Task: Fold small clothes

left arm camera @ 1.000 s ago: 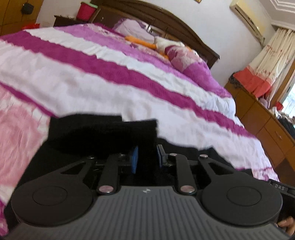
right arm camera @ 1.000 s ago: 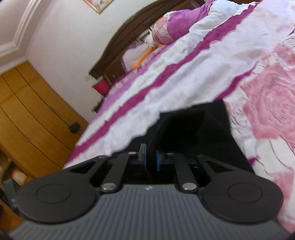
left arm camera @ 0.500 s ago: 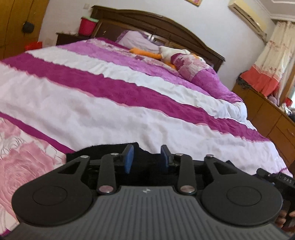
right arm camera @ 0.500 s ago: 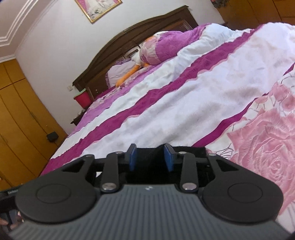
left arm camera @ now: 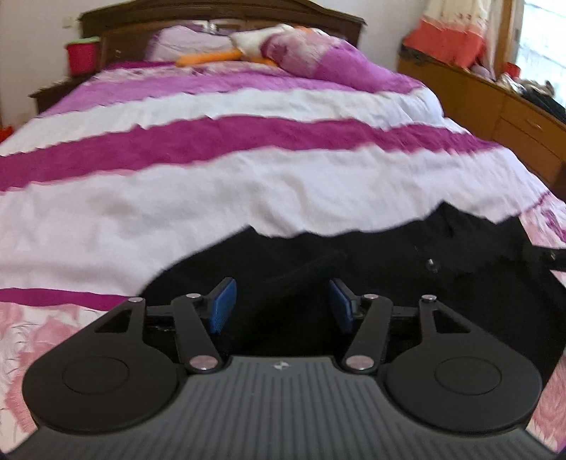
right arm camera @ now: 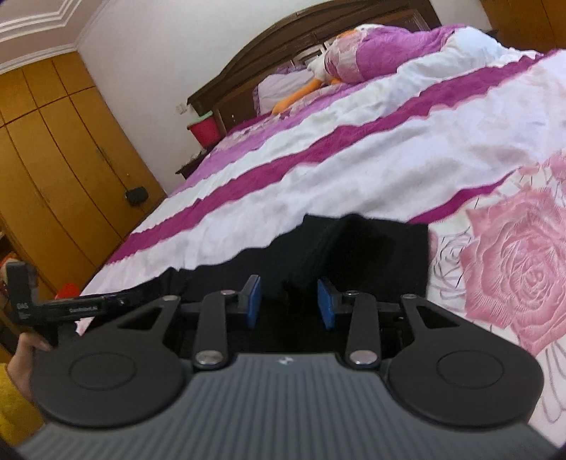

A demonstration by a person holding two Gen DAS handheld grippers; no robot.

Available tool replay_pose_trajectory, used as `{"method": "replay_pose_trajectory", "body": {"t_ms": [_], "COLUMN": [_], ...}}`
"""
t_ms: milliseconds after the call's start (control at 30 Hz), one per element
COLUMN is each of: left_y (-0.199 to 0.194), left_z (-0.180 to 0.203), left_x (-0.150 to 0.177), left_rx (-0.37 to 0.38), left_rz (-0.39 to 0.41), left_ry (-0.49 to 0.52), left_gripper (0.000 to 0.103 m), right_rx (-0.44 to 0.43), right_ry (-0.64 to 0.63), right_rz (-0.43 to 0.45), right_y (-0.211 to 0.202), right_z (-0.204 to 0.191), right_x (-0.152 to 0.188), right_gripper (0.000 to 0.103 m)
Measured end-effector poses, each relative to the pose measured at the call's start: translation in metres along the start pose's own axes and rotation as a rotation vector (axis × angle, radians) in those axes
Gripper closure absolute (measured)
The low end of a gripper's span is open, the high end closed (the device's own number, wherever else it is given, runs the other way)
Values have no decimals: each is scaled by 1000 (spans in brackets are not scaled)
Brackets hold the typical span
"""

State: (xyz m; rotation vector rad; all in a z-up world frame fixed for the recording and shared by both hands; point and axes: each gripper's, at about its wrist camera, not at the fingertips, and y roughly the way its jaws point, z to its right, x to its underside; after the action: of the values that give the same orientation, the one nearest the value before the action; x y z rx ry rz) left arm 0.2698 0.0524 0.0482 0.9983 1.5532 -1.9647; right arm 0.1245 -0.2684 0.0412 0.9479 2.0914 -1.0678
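left gripper (left arm camera: 281,306) fingers now spread, right gripper (right arm camera: 289,306) too, black garment (left arm camera: 371,269) released

Bedroom with white walls (right arm camera: 141,46). Dark wooden headboard (left arm camera: 219,14) behind a bed in a magenta-and-white striped cover (left arm camera: 247,141). Tall honey-coloured wardrobe (right arm camera: 53,148) at left, low wooden dresser (left arm camera: 495,102) by bright curtained window (left arm camera: 541,32).

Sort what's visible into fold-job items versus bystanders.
Job: black garment, left tongs open, right tongs open, bedspread as work surface.
Bystanders: red bucket, orange plush toy, wardrobe, dresser.
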Motion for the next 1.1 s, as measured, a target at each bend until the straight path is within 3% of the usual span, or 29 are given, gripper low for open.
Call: {"method": "replay_pose_trajectory", "body": {"t_ms": [33,67,100,133,200,333,433,600,733,833,900,1067,1100], "left_y": [2,3,4,4,0,-3,1,1,-13,-28,-41,-68,-74], "left_z": [1,2,2,1,0,-8,-19,-30,-29,-20,-11,1,3], "left_x": [2,4,5,6,4,-4,-6,-2,-1,1,5,16,19], "left_rx": [2,9,26,35,21,-134,-215,-249,-249,-264,-271,-266,-264], "left_rz": [4,13,25,35,88,195,198,165,165,170,166,121,112], "left_ry": [7,9,-1,-22,-73,-160,-251,-293,-288,-234,-191,-163,-160], "left_gripper": [43,58,82,89,94,94,94,92,88,77,64,52,49], "right_rx": [1,2,3,-1,-13,-59,-25,87,78,90,85,104,124], "right_ry": [9,19,30,38,49,114,168,213,205,142,108,79,70], "right_rz": [-3,-5,-5,-4,-5,16,86,121,121,117,117,126,128], "right_y": [2,4,7,9,16,32,43,52,39,27,17,-8,-13], "right_z": [1,2,3,4,5,6,10,18,19,11,7,3,2], "right_x": [1,2,2,2,0,-13,-24,-27,-23,-22,-20,-13,-12], "right_gripper": [65,65,65,65,65,65,65,65,65,65,65,65,54]}}
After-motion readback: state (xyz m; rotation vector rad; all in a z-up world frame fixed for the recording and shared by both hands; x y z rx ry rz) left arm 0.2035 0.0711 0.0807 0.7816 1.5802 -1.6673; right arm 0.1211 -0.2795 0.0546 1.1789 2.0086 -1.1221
